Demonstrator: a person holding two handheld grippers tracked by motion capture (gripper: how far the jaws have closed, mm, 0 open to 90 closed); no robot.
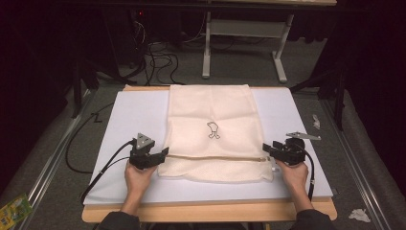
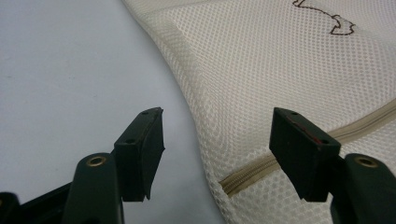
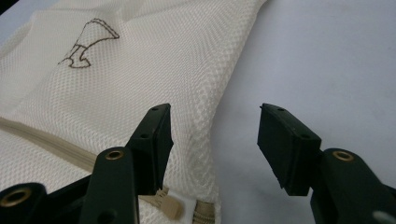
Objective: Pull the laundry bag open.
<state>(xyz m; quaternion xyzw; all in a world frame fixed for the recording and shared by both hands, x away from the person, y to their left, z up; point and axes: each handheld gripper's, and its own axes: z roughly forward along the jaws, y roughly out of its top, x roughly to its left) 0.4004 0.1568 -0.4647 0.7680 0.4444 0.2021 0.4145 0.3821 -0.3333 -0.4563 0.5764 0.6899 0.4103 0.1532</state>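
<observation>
- Left gripper [image 1: 162, 154] jaws: wide apart, nothing clamped; in the left gripper view [image 2: 217, 154] straddling the left edge of the mesh laundry bag [image 1: 213, 129], one pad over the white table mat [image 1: 129, 110], the other over the mesh.
- Right gripper [image 1: 268, 149] jaws: wide apart, nothing clamped; in the right gripper view [image 3: 215, 144] straddling the bag's right edge.
- Bag location: flat on the mat, between the two grippers, near edge closest to the hands, far edge reaching the mat's far side.
- Zipper [image 1: 215, 158]: just ahead of both jaw pairs, running side to side from one gripper to the other; zipper pull [image 3: 166, 205] directly below the right gripper's jaws.
- Handling, as judged: light, soft, limp fabric; no stiffness; likely to sag and fold when lifted; open weave offers good pad grip.
- Recommended hold: both side edges at the zipper seam, where the tape adds body.
- Long axis: away from the grippers, near to far; embroidered mark [image 1: 213, 129] beyond the zipper, centred.
</observation>
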